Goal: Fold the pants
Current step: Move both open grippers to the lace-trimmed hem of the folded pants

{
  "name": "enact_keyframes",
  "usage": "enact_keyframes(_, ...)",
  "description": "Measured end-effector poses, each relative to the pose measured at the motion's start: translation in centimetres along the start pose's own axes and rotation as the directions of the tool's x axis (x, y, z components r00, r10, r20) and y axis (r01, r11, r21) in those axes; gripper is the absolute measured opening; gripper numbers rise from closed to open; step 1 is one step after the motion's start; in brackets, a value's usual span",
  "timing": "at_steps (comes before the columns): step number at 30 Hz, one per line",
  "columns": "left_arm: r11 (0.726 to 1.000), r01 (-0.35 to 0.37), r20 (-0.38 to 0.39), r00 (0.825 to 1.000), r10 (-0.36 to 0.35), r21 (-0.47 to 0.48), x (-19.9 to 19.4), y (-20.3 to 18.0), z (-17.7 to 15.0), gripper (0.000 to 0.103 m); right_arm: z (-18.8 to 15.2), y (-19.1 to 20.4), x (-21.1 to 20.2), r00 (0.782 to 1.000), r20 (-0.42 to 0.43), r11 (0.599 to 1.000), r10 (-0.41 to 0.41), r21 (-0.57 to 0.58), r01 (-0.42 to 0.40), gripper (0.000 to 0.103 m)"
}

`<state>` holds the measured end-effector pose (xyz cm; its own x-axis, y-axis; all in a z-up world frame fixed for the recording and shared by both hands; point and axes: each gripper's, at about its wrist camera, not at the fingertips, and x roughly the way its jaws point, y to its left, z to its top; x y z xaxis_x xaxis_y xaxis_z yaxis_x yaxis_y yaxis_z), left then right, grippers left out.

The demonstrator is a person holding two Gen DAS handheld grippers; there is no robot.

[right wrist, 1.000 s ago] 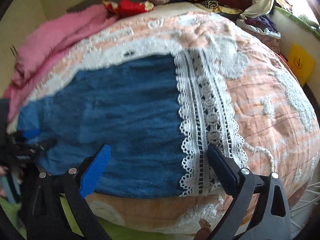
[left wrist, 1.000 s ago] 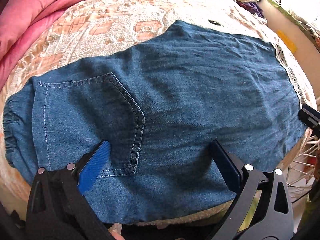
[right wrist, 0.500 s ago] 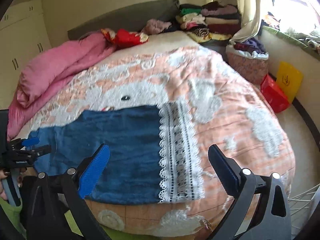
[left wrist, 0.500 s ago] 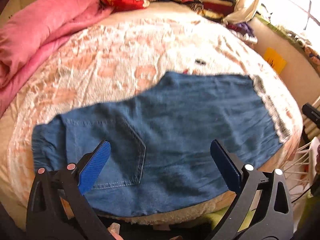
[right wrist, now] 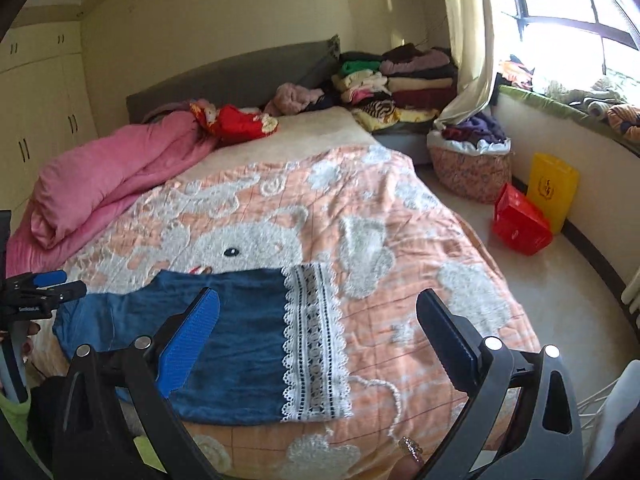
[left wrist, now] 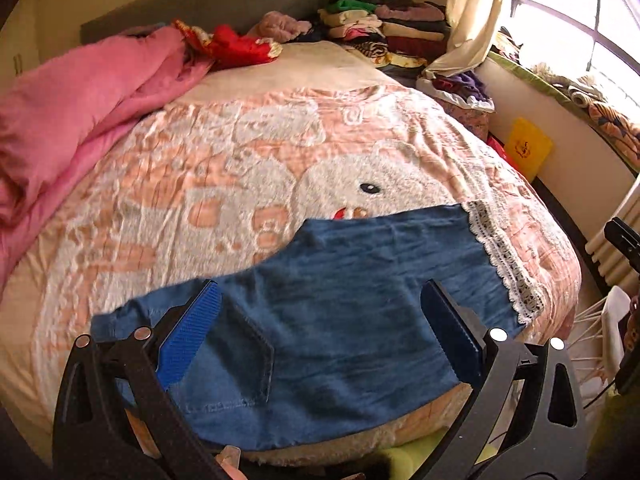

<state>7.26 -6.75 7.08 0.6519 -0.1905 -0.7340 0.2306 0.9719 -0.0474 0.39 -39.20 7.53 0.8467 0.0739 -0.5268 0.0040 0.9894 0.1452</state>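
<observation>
Blue denim pants (left wrist: 340,312) lie flat near the front edge of the bed, back pocket (left wrist: 240,360) up, white lace hem (left wrist: 504,260) at the right. In the right wrist view the pants (right wrist: 224,328) show with the lace band (right wrist: 312,340) toward the middle. My left gripper (left wrist: 320,336) is open and empty, held above the pants. My right gripper (right wrist: 316,340) is open and empty, above the lace end. The left gripper also shows at the left edge of the right wrist view (right wrist: 36,292).
The bed has a peach and white blanket (left wrist: 260,168) and a rolled pink duvet (left wrist: 80,100) at the left. Folded clothes (right wrist: 400,84) are stacked at the head. A laundry basket (right wrist: 468,164), red box (right wrist: 520,224) and yellow bag (right wrist: 552,188) stand on the floor right.
Both grippers have pulled back and up from the pants, so much more of the bed and room shows. The pants lie still on the bed.
</observation>
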Motion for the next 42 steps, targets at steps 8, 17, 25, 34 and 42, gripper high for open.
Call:
enact_keyframes(8, 0.998, 0.035, 0.020, 0.999, -0.036, 0.054, 0.3, -3.0, 2.5, 0.093, -0.6, -1.6, -0.9, 1.000, 0.006, 1.000, 0.002, 0.017, -0.002, 0.098)
enact_keyframes(17, 0.987, 0.067, -0.011, 0.998, -0.066, 0.147, 3.0, -6.4, 4.9, 0.093, -2.2, -2.9, -0.3, 1.000, -0.014, 0.999, 0.016, 0.036, -0.016, 0.098)
enact_keyframes(25, 0.973, 0.113, -0.103, 0.990, -0.094, 0.203, 8.1, -9.4, 6.5, 0.093, -5.6, -2.5, 2.8, 0.989, -0.130, 0.997, 0.072, 0.049, -0.066, 0.098)
enact_keyframes(34, 0.943, 0.193, -0.191, 0.971, -0.144, 0.271, 14.1, -12.5, 6.4, 0.093, -8.7, -2.8, 6.0, 0.968, -0.207, 0.985, 0.140, 0.130, -0.115, 0.098)
enact_keyframes(42, 0.920, 0.262, -0.237, 0.952, -0.195, 0.292, 18.1, -14.1, 7.0, 0.093, -10.0, -2.9, 7.7, 0.950, -0.226, 0.966, 0.215, 0.194, -0.172, 0.098)
